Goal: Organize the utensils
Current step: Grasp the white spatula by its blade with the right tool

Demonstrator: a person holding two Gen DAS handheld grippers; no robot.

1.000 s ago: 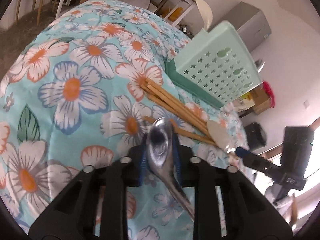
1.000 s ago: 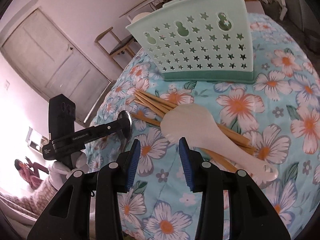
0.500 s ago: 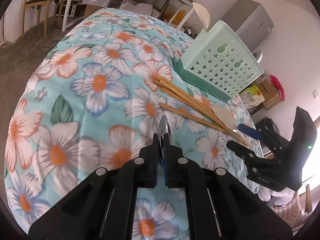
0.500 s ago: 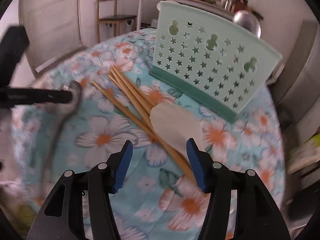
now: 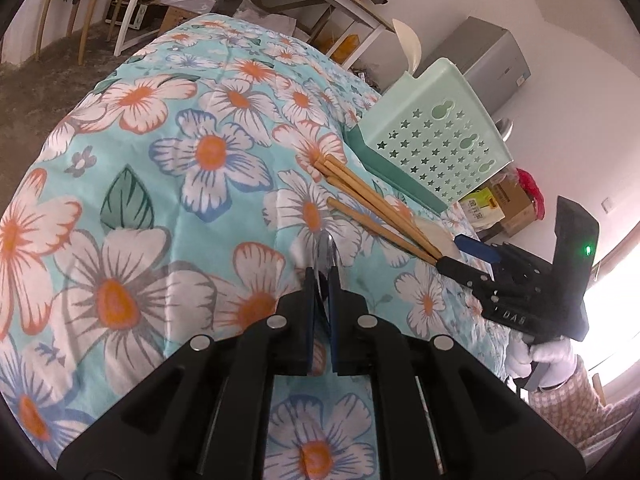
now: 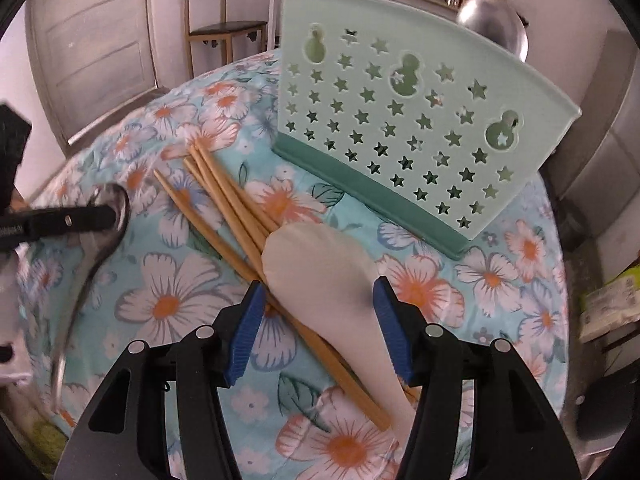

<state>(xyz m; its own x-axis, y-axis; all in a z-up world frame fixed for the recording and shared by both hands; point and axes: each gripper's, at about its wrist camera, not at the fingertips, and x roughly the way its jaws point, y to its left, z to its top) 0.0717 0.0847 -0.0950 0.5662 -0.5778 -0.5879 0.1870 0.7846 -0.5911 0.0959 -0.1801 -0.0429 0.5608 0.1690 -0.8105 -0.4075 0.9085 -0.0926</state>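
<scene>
My left gripper [image 5: 322,276] is shut on a metal spoon [image 5: 325,254], seen edge-on, held above the floral cloth; it also shows in the right wrist view [image 6: 110,216]. My right gripper [image 6: 318,308] is open, its jaws on either side of a white rice paddle [image 6: 320,272] that lies on several wooden chopsticks [image 6: 224,200]. The chopsticks [image 5: 372,204] and my right gripper [image 5: 466,258] also show in the left wrist view. A mint green utensil holder [image 6: 400,120] with star holes stands behind them, also in the left wrist view [image 5: 432,136].
A floral tablecloth [image 5: 200,152] covers the round table. A metal ladle bowl [image 6: 492,28] and a white paddle [image 5: 408,46] stick up from the holder. A wooden chair [image 6: 216,32], a door and shelving stand beyond the table.
My left gripper has turned the spoon from bowl-up to edge-on. My right gripper has swung over and opened wider, now straddling the white rice paddle.
</scene>
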